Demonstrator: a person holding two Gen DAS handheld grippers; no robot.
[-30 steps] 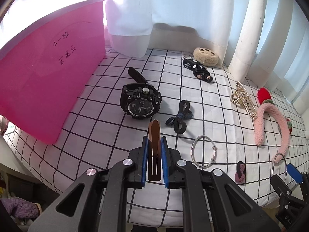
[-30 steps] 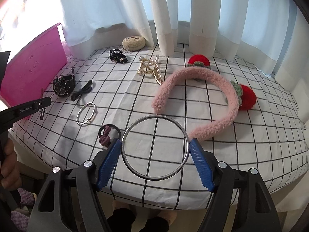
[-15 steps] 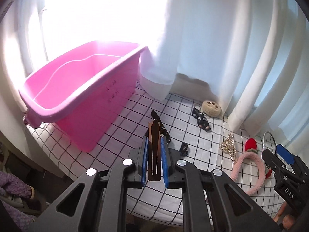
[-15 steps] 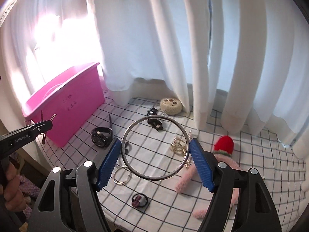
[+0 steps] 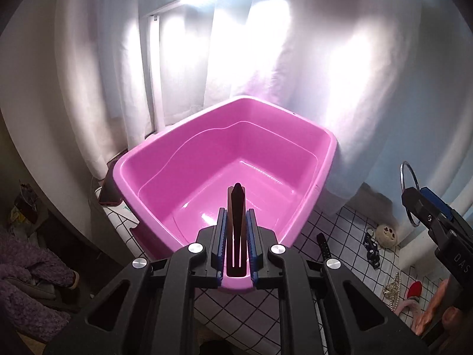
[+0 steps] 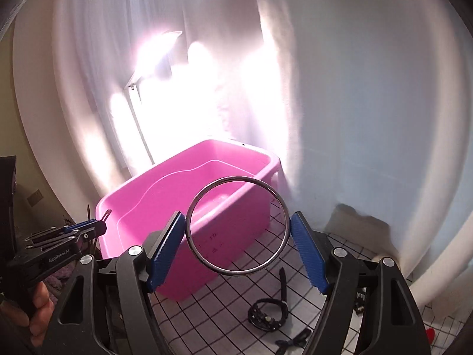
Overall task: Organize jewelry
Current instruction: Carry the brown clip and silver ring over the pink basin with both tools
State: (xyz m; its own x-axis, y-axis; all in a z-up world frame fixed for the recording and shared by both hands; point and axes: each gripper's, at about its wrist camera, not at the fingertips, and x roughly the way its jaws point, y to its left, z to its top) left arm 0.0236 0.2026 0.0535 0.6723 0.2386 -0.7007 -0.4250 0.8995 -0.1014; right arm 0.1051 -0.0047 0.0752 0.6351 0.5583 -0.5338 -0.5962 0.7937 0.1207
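Both grippers rose over glossy pink bin [image 5: 207, 159].

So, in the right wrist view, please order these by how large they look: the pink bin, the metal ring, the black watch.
1. pink bin, clearly the largest.
2. metal ring, held in the right tongs close to the camera, so its real size is probably smaller than it looks.
3. black watch, smallest, lying on the checked cloth.

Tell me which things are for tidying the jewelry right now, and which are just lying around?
For the job now:
- pink tub
- brown hair clip in the left tool
- big metal ring in the right tool

Just lying about:
- black watch
- white curtain
- checked cloth
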